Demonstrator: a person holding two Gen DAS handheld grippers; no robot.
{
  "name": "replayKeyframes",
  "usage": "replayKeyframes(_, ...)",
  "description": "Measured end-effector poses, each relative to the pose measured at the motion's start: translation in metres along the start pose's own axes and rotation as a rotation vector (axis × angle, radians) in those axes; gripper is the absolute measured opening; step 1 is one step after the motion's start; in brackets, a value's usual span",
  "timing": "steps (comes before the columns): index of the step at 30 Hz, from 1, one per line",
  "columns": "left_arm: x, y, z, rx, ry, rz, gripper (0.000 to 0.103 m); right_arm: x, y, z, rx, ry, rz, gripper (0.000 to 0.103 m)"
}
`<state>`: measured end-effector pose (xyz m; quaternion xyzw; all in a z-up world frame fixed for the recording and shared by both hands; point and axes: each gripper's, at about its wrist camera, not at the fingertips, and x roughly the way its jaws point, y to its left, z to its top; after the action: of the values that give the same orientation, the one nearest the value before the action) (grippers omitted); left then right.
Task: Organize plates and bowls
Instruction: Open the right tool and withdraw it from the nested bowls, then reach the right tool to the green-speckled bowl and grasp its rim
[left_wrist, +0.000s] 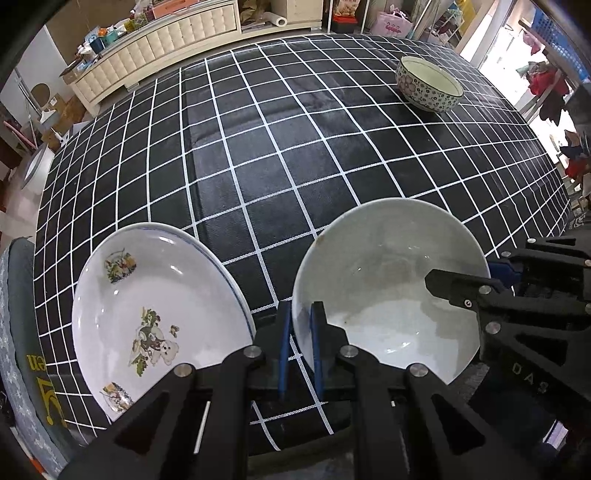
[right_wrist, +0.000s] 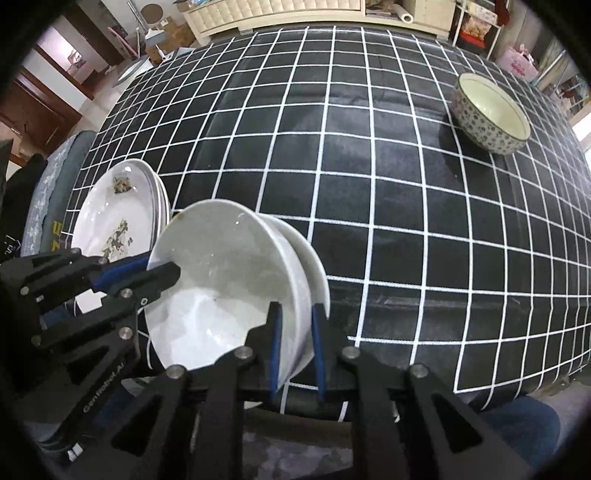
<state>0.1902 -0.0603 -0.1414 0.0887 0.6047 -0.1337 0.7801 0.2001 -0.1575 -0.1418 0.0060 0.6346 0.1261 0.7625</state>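
Note:
A plain white bowl (left_wrist: 388, 280) is at the near table edge; in the right wrist view (right_wrist: 221, 280) it sits nested in a second white bowl (right_wrist: 314, 273). My left gripper (left_wrist: 301, 325) is shut on its left rim. My right gripper (right_wrist: 295, 325) is shut on its right rim, and shows in the left wrist view (left_wrist: 480, 291). A stack of white plates with printed pictures (left_wrist: 155, 314) lies to the left, also in the right wrist view (right_wrist: 118, 214). A patterned bowl (left_wrist: 428, 83) stands alone at the far right, also seen in the right wrist view (right_wrist: 491, 114).
The table wears a black cloth with a white grid (left_wrist: 280, 155). A grey chair cushion (left_wrist: 22, 332) sits off the table's left edge. A cream sideboard (left_wrist: 159, 48) and household clutter stand beyond the far edge.

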Motion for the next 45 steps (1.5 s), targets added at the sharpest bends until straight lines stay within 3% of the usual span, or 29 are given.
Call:
replayKeyframes(6,0.000,0.001,-0.003,-0.010,-0.005,-0.013,0.011,-0.003,0.001,0.001,-0.012,-0.013,-0.029,0.019)
replayKeyframes(8,0.000,0.000,-0.003,-0.007,-0.005,-0.012,0.011,-0.009,0.003,0.001,-0.027,-0.047,-0.094,0.030)
replayKeyframes(10,-0.001,-0.001,-0.004,-0.005,-0.015,-0.018,0.011,-0.016,0.003,0.003,-0.036,-0.086,-0.137,0.048)
replayKeyframes(14,-0.002,-0.003,-0.003,0.003,-0.021,-0.001,0.011,-0.018,-0.001,0.005,-0.026,-0.080,-0.116,0.050)
replayKeyframes(16,-0.005,0.000,-0.002,-0.007,-0.029,-0.004,0.012,-0.017,-0.002,0.005,-0.021,-0.082,-0.124,0.056)
replayKeyframes(18,-0.009,0.003,-0.002,-0.017,-0.041,-0.015,0.018,-0.016,-0.003,0.005,-0.012,-0.080,-0.115,0.058)
replayKeyframes(19,-0.011,0.004,-0.001,-0.022,-0.050,-0.020,0.024,-0.016,-0.002,0.005,-0.009,-0.079,-0.110,0.059)
replayKeyframes(25,-0.024,0.008,0.004,-0.027,-0.080,-0.009,0.024,-0.024,0.000,0.006,-0.013,-0.101,-0.097,0.062)
replayKeyframes(29,-0.032,0.008,0.009,-0.049,-0.096,-0.007,0.030,-0.033,-0.007,0.009,-0.007,-0.127,-0.096,0.063)
replayKeyframes(38,-0.049,-0.011,0.028,-0.019,-0.131,-0.002,0.033,-0.064,-0.037,0.015,0.014,-0.240,-0.110,0.063)
replayKeyframes(45,-0.059,-0.036,0.059,0.027,-0.174,0.044,0.033,-0.079,-0.068,0.024,0.040,-0.296,-0.117,0.063)
